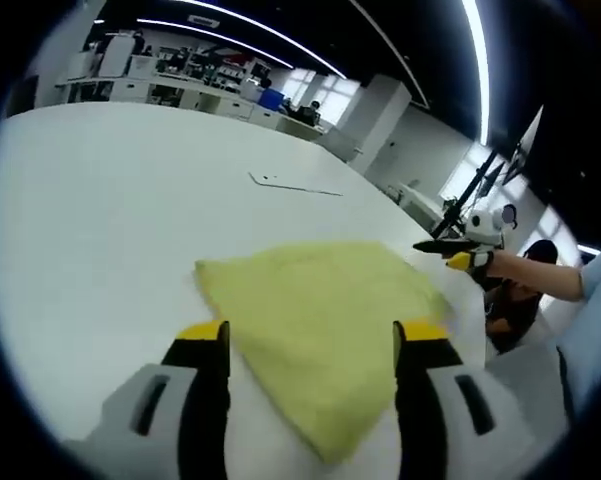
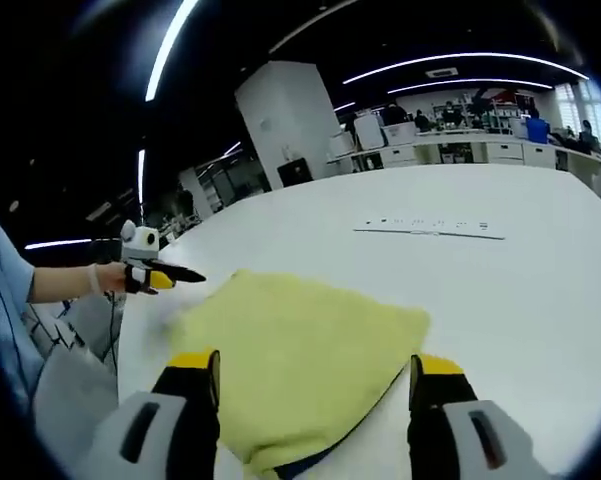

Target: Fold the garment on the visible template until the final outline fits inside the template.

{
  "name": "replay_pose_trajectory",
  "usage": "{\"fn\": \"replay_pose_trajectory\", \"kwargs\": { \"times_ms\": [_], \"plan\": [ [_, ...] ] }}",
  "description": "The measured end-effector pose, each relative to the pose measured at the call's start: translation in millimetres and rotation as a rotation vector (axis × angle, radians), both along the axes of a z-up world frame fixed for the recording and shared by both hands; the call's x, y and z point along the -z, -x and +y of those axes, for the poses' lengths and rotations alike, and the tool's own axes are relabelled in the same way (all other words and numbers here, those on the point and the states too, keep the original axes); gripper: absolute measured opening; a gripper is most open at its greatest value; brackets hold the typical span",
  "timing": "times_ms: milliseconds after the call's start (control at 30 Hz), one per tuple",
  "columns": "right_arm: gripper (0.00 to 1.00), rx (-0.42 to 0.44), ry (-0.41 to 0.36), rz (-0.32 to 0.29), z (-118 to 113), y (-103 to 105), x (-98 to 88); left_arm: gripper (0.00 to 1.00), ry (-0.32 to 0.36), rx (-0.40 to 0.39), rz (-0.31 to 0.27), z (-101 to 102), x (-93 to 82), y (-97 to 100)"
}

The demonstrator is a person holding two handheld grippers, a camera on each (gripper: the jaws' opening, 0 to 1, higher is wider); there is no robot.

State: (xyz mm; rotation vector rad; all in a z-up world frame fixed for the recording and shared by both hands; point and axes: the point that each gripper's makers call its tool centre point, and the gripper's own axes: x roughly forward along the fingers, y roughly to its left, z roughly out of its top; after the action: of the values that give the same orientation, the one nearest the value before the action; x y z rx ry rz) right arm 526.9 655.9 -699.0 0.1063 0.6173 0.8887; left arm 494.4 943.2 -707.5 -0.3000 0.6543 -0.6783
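Yellow-tipped left tongs [image 1: 310, 345] stand wide apart, holding nothing, just above the folded yellow garment [image 1: 325, 320] lying on the white tabletop [image 1: 100, 210]. Right tongs [image 2: 315, 372] are likewise spread wide and empty over the same garment [image 2: 300, 350]. A thin template line [image 2: 430, 230] lies beyond, well apart.

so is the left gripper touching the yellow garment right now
Cannot tell. In the left gripper view the open left gripper straddles the yellow garment on the white table, cloth running between the jaws, but neither contact nor gap shows plainly.
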Motion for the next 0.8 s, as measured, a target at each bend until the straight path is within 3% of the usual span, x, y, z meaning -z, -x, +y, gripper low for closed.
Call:
{"fn": "replay_pose_trajectory", "kwargs": {
  "times_ms": [400,633,800],
  "plan": [
    [0.75,-0.008,0.002,-0.006,-12,35,-5.7,0.57,-0.025,-0.003,0.014,18,4.3,57.2],
    [0.73,-0.021,0.037,0.003,-17,58,1.9,0.56,-0.014,-0.021,0.02,23,6.0,75.4],
    [0.66,-0.019,0.044,0.011,-19,72,6.9,0.52,-0.013,-0.02,0.04,21,13.3,87.4]
  ]
}}
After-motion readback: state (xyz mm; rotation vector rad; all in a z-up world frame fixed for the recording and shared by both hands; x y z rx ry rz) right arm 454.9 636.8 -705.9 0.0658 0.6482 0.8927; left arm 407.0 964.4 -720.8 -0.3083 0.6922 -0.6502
